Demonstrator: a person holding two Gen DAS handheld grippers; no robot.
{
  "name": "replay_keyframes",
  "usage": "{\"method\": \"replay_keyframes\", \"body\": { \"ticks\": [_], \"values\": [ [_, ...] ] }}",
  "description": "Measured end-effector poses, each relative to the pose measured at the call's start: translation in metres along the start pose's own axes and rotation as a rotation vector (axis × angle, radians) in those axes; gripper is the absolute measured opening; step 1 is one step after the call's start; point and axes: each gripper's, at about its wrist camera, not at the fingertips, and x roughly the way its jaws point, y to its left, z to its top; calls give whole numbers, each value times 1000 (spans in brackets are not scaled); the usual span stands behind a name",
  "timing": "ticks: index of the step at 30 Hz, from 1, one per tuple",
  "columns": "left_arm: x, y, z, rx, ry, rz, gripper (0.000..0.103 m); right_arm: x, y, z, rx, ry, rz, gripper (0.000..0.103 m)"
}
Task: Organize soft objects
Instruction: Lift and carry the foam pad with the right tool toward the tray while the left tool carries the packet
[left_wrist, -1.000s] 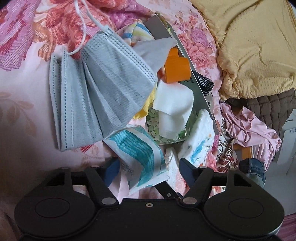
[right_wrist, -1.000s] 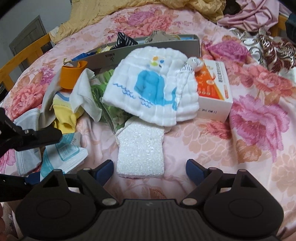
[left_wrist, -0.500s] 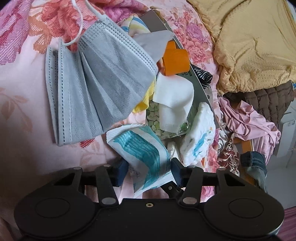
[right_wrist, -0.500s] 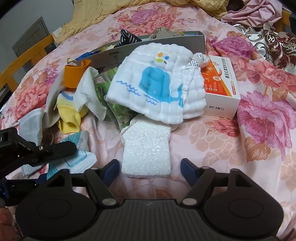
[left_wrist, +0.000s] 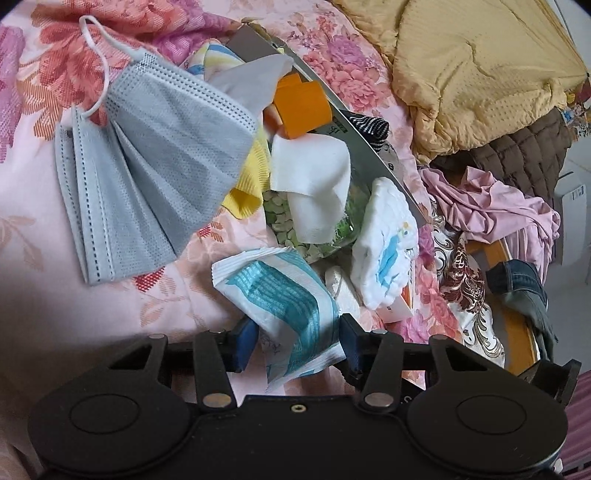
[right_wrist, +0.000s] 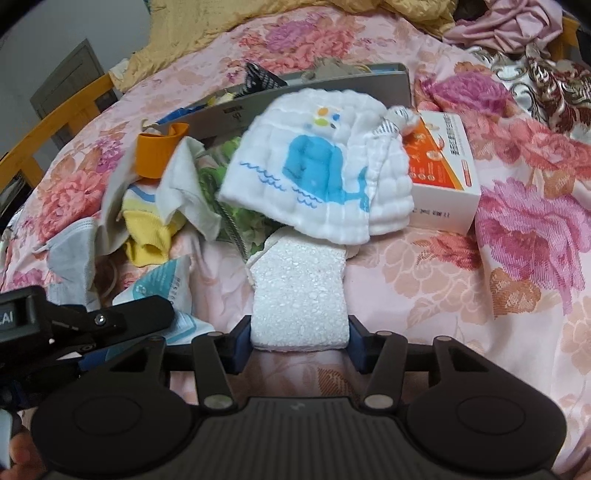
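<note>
Both grippers tilt downward; right gripper (right_wrist: 299, 341) closing on, apparently touching, sponge (right_wrist: 299, 295).

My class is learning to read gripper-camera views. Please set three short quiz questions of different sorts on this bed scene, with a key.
1. True or false: the white sponge lies between the fingers of the right gripper.
2. Multiple choice: the packet between the fingers of the left gripper has stripes of which colour? A) orange B) teal C) purple
3. Fill in: the white cloth that overlaps the sponge's far end is printed with a blue ____.

Key:
1. True; the jaws are closing on it.
2. B
3. whale
</note>
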Motion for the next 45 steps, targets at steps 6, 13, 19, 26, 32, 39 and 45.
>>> {"method": "replay_keyframes", "body": {
  "ticks": [6, 13, 19, 26, 32, 39, 45],
  "values": [
    [-15, -2, 5, 16, -28, 4, 50, -10, 4, -2, -22, -24, 30, 56],
    [-35, -7, 6, 49, -50, 9, 50, -20, 4, -4, -15, -34, 105, 56],
    [-51, -13, 7, 70, -85, 27, 50, -30, 7, -6, -24, -59, 165, 56],
    [-69, -26, 11, 106, -133, 42, 50, -45, 13, -9, -60, -127, 235, 56],
    [-81, -34, 20, 131, -161, 54, 50, -59, 16, -9, -81, -211, 263, 56],
    [-81, -56, 36, 239, -199, 73, 50, -70, 10, 2, -60, -289, 262, 56],
    [-67, -81, 53, 320, -238, 64, 50, -72, 6, 23, -71, -355, 238, 56]
  ]
}}
